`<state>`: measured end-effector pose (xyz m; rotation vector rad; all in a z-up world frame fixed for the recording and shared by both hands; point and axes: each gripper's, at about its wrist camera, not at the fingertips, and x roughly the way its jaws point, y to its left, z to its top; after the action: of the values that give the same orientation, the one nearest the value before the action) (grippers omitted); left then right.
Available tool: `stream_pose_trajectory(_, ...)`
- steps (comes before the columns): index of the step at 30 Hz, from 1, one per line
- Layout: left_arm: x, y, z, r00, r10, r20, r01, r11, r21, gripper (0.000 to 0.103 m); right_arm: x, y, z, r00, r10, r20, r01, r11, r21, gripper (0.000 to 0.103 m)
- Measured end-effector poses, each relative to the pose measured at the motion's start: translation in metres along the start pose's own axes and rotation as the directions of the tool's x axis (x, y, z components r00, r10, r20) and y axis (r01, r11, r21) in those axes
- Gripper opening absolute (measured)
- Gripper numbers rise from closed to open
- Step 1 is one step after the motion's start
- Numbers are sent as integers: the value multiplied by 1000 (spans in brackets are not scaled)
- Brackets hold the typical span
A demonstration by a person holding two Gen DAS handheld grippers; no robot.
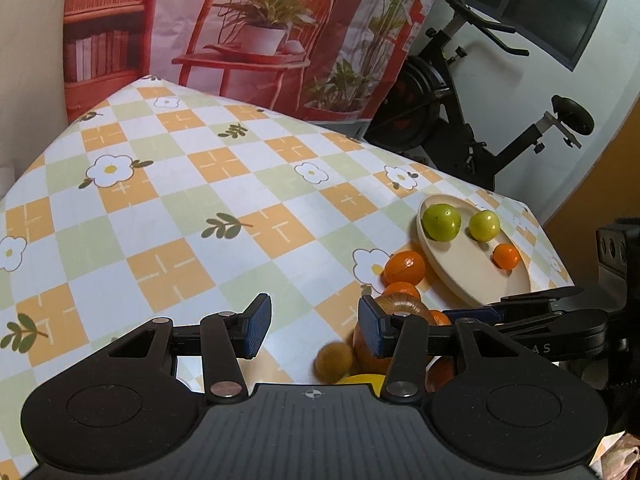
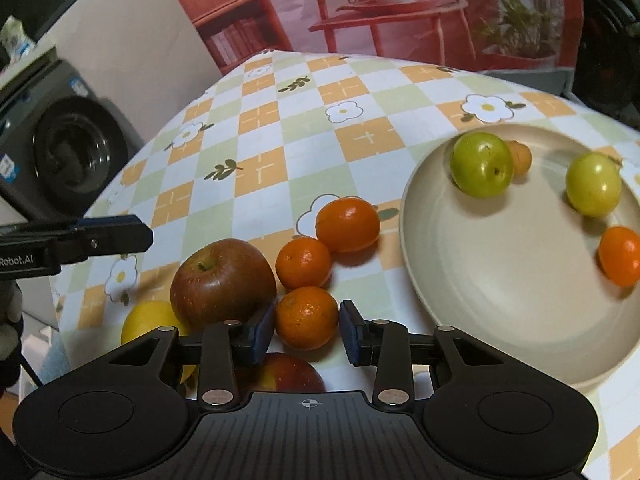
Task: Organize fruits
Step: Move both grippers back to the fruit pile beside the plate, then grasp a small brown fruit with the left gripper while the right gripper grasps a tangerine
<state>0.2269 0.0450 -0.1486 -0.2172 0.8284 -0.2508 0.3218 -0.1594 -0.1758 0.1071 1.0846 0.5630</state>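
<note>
A cream plate holds two green fruits, a small brownish fruit and an orange. Left of the plate, on the checked tablecloth, lie three tangerines, a red apple, a lemon and a second apple under the fingers. My right gripper is shut on the nearest tangerine, a pad against each side. My left gripper stands open over bare cloth, just left of the fruit pile, its right finger in front of the apple. The plate lies beyond it at the right.
A small brown fruit lies by the left gripper's right finger. An exercise bike stands past the table's far right edge. A washing machine stands to the table's left, and a printed backdrop hangs behind it.
</note>
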Motion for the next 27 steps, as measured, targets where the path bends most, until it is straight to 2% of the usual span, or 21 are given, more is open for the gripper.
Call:
stream_pose_trajectory(5, 2, 3, -2, 1000, -12, -18, 12, 1000, -11, 50, -4, -6, -6, 999, 9, 35, -11, 999, 53, 32)
stream_pose_trajectory(14, 12, 8, -5, 998, -7, -58, 5, 1000, -26, 50, -27, -5, -30, 984, -56, 167, 41, 995, 92, 31)
stream_pose_trajectory(27, 35, 18, -3, 994, -39, -101, 25, 990, -137, 49, -58, -23, -48, 957, -120, 264, 83, 985, 150, 31)
